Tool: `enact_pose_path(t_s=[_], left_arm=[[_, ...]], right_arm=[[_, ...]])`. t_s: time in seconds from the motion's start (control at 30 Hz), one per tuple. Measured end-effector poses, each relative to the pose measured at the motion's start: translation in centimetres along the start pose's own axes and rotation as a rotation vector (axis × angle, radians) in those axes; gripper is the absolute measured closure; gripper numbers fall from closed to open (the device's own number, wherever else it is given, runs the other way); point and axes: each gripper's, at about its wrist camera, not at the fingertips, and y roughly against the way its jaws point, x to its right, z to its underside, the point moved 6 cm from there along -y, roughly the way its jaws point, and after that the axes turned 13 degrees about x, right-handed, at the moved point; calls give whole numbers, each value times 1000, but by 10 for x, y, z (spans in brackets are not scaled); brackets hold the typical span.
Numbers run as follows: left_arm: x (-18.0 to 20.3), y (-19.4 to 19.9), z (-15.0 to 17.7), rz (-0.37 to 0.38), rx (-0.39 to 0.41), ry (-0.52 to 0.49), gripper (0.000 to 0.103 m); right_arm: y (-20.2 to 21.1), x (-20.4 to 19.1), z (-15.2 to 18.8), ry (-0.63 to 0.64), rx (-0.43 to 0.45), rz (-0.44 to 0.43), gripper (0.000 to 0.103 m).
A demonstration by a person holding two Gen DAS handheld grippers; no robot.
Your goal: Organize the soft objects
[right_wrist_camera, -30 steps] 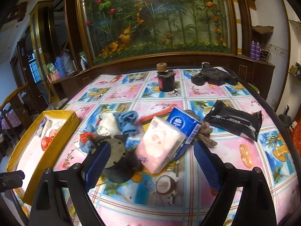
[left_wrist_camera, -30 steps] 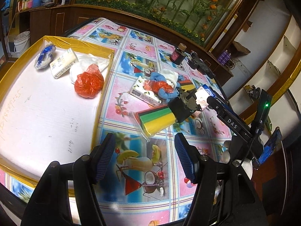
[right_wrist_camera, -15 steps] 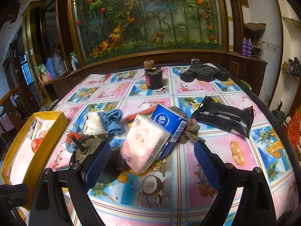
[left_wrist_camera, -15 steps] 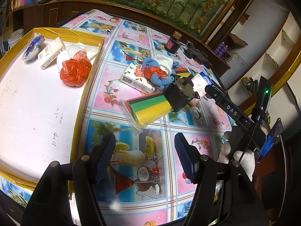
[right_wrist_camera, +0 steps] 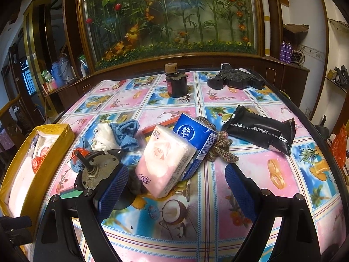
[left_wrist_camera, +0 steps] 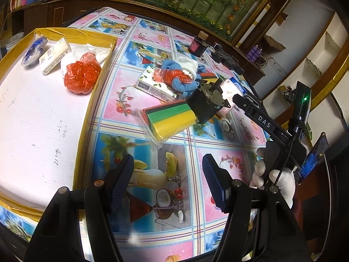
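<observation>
One black packet (right_wrist_camera: 259, 131), right view only

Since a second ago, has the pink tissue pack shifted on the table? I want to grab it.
No. The pink tissue pack leans on the blue Vinda pack as before; only the camera view drifted.

free: bare desk (left_wrist_camera: 196, 174) under left claw (left_wrist_camera: 168, 182) | obstacle: metal motor (right_wrist_camera: 98, 172) touches right claw (right_wrist_camera: 174, 187) left pad, beside pink tissue pack (right_wrist_camera: 165, 163)
</observation>
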Motion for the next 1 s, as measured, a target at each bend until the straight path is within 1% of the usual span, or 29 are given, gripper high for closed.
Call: enact_pose_path(t_s=[0.63,0.87,1.0], left_arm=[[0,-8,7,9,-27,-3,39],[0,-7,7,9,-25,-4,39],[-4,-4,2,-2,-8,-4,39]], right_arm=[[-5,-2,3,4,-16,2,12],[-6,-3,5,8,-24,5,12],[-8,-3,5,7,-28,9,12]])
